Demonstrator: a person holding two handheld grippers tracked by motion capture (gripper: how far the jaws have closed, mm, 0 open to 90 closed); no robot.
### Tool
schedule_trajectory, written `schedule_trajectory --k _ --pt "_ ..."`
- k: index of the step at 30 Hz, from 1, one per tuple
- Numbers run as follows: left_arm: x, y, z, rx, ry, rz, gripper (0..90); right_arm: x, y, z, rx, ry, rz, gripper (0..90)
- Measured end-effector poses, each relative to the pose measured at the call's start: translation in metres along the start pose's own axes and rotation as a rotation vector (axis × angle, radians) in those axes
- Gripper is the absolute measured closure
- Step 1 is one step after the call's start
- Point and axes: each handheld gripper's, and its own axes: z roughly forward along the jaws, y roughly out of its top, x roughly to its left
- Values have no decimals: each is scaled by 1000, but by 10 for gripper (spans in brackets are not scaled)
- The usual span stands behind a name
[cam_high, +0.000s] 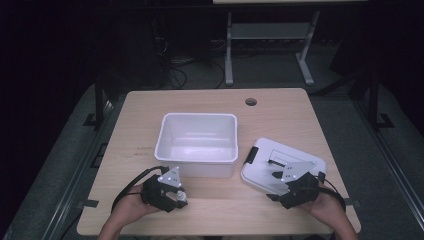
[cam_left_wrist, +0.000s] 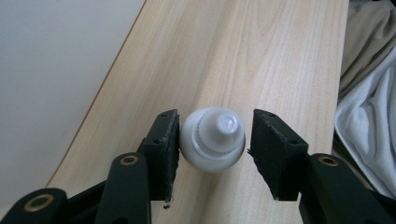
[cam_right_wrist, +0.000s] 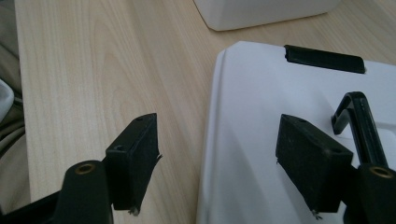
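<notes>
A small white bottle (cam_left_wrist: 213, 140) is framed by the spread jaws of the left hand-held gripper (cam_left_wrist: 214, 144), near the desk's (cam_high: 280, 102) front edge. The right hand-held gripper (cam_right_wrist: 219, 154), jaws spread, is straddling the white lid's (cam_right_wrist: 261, 140) edge. The white bin (cam_high: 197, 142) is set mid-desk.

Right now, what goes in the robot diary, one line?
left gripper: open around bottle | right gripper: open over lid edge | bin: open

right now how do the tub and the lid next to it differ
The tub is a deep, open, empty container; the lid is a flat panel lying on the table. The tub is plain white all over; the lid carries a black handle and black clips. Both are white plastic with rounded corners.
</notes>
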Motion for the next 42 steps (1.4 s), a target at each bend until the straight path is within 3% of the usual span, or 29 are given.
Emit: schedule_trajectory --k 20,28,42 --pt "-2 6 -2 29 6 25 597 -1 -1 0 6 2 -1 289" --pt "-3 11 -21 12 17 41 597 -1 -2 2 13 3 -1 285" --pt "-1 13 -68 -26 55 32 597 0 -2 1 15 -1 -4 279"
